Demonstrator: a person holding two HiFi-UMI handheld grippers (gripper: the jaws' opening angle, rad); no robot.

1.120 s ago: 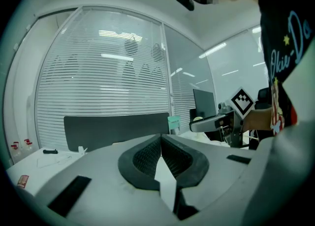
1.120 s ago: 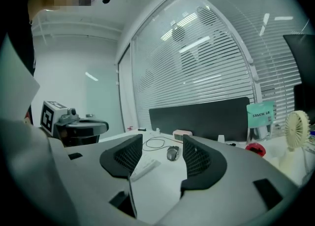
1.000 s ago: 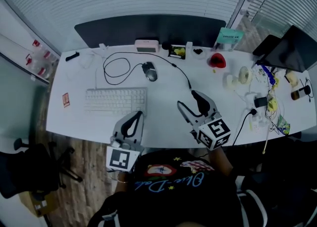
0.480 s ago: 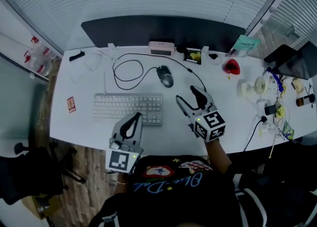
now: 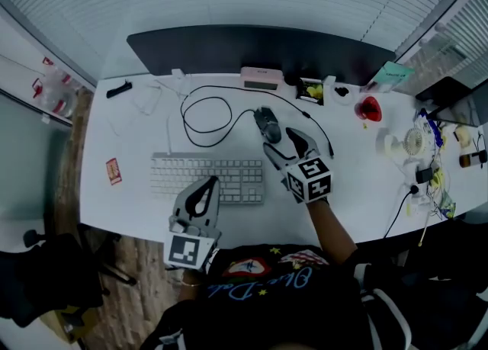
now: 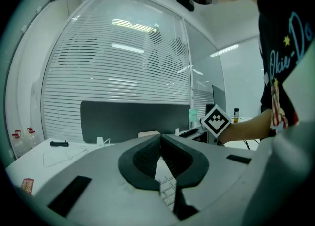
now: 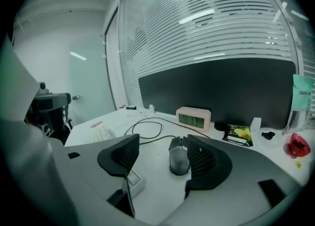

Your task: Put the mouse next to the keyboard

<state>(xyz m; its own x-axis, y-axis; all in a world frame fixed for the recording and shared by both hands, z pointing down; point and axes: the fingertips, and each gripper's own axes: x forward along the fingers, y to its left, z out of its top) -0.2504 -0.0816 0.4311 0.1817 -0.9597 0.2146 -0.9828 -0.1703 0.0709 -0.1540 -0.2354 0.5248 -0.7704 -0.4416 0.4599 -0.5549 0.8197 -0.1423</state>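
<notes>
1. The right hand-held gripper (image 5: 280, 141) (image 7: 161, 146) hangs low over the desk (image 5: 358, 181) with its jaws wide apart; they have just been opening, and nothing is pressed between them.
2. The mouse (image 5: 268, 123) (image 7: 178, 160) lies flat on the desk just ahead of that hand-held gripper's tips, in line with the gap and closer to its right jaw. No pad touches it.
3. The mouse's cable (image 5: 206, 116) runs off in a loop ahead and to the left of the right hand-held gripper.
4. The keyboard (image 5: 206, 177) (image 7: 101, 132) lies to the left of the right hand-held gripper, its near corner just beside the left jaw. The mouse sits apart from it, beyond its far right corner.
5. The left hand-held gripper (image 5: 204, 188) (image 6: 160, 144) has its jaws together and empty. It hovers over the near edge of the keyboard, whose keys show just below its tips.
6. A small clock (image 5: 261, 78) (image 7: 193, 117) stands farther ahead, past the mouse.
</notes>
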